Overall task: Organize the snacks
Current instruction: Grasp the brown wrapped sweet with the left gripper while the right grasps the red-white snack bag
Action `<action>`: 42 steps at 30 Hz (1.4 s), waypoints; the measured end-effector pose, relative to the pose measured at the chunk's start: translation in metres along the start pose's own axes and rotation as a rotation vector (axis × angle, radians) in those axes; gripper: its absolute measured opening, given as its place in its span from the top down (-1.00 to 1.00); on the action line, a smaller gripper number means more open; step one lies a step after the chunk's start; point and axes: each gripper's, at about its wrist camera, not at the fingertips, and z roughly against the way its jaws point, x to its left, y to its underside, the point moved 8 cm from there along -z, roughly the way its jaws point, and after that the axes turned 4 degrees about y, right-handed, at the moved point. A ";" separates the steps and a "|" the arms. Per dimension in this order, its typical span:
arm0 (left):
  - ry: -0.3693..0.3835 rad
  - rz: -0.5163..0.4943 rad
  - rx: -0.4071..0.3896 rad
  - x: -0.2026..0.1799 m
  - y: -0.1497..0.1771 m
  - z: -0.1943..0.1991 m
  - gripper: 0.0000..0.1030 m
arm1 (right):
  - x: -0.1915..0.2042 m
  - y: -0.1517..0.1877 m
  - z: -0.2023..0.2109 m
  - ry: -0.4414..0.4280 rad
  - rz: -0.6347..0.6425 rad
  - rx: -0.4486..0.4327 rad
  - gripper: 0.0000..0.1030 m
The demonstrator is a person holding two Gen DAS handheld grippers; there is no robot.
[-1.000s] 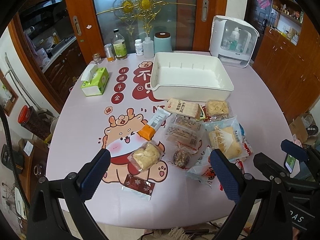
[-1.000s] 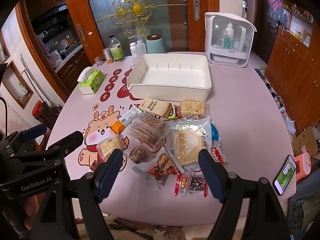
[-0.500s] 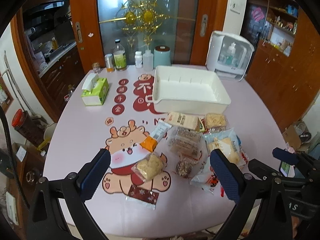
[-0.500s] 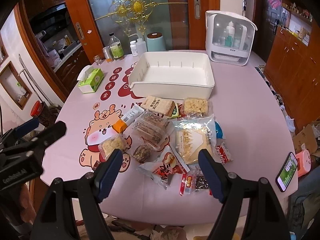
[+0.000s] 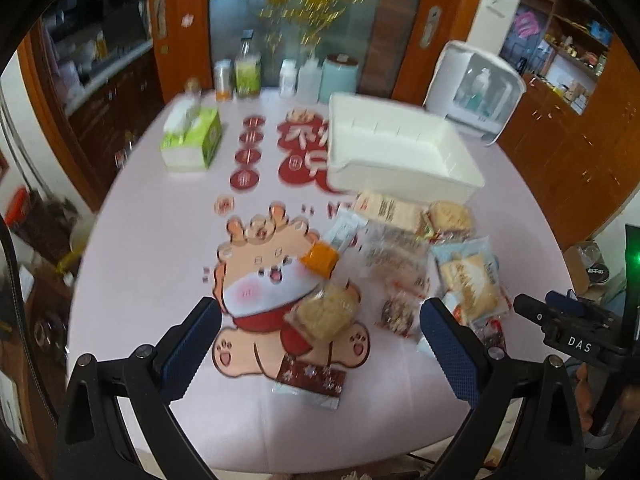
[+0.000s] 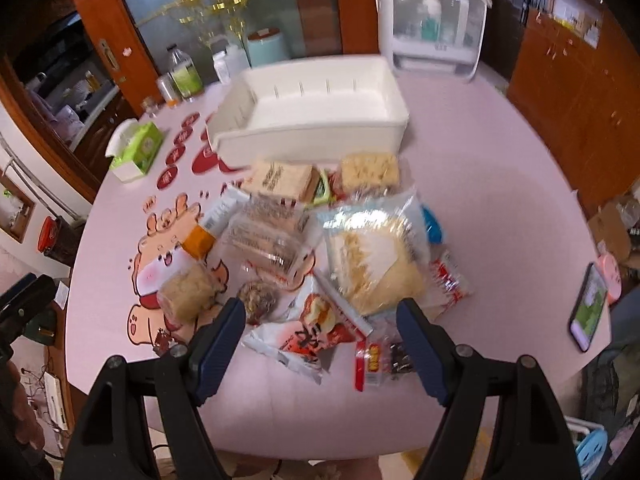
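Both grippers have dropped closer to the snack pile (image 6: 320,248); left gripper (image 5: 320,344) and right gripper (image 6: 320,340) gape empty; white bin (image 6: 312,120), upper centre, unfilled: sorting not begun

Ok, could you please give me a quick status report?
Both jaws open, empty. Snacks loose on table; white bin empty. Nothing in the way.

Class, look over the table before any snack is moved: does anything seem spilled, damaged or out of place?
Nothing is spilled or visibly torn. The snack packets lie in a loose overlapping heap in front of the empty white bin, and a phone sits close to the table edge.
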 end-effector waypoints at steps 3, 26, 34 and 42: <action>0.011 0.043 0.072 0.017 0.014 -0.028 -0.92 | 0.002 0.010 -0.027 -0.022 -0.038 0.065 -0.52; -0.077 0.467 0.346 0.068 0.122 -0.133 -0.88 | 0.015 0.035 -0.133 -0.161 -0.035 0.325 -0.40; -0.127 0.695 0.339 0.066 0.147 -0.144 -0.73 | 0.022 0.028 -0.140 -0.184 0.026 0.338 -0.41; -0.218 0.687 0.288 0.057 0.145 -0.137 0.03 | 0.032 0.024 -0.143 -0.222 0.113 0.322 -0.15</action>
